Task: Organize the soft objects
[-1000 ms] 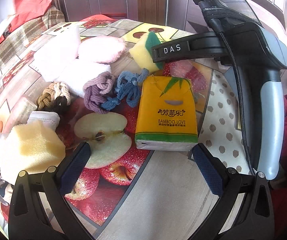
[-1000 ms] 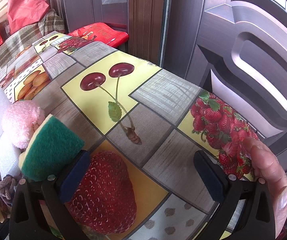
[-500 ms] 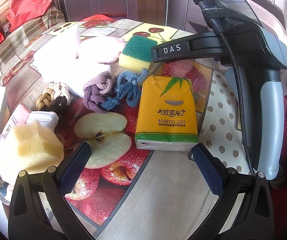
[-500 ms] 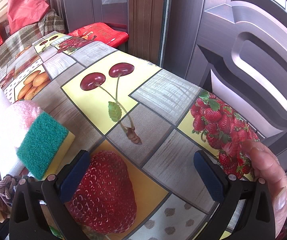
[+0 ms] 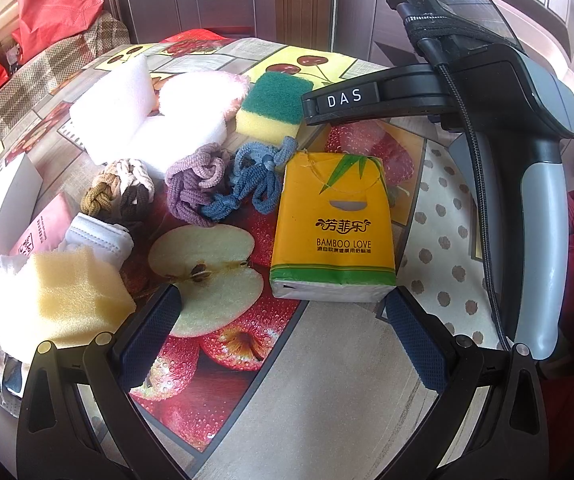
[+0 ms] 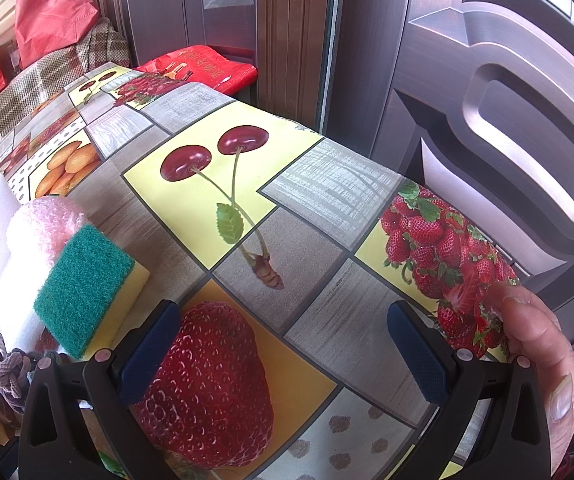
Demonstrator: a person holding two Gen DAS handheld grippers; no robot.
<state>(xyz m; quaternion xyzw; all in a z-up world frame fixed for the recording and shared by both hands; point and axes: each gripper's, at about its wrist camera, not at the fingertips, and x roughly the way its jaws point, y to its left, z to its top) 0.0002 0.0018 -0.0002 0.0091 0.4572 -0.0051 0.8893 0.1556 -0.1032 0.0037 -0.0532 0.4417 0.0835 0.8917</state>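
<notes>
Tissue pack (image 5: 333, 226) lies on the desk (image 5: 327, 380) just beyond the left tool (image 5: 283, 320), long axis pointing away, slightly right of centre. Both tools gape wide and empty; the right tool (image 6: 283, 344) faces bare cloth, the green sponge (image 6: 83, 288) at its left.

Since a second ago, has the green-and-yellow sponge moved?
Yes. The green-and-yellow sponge was tilted on edge; now it lies flat, green side up, beside the pink puff, behind the tissue pack.

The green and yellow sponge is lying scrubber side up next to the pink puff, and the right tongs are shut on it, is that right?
Not quite. The green and yellow sponge does lie scrubber side up beside the pink puff, but the right tongs are open and empty, with the sponge off to their left, as the right wrist view shows.
</notes>
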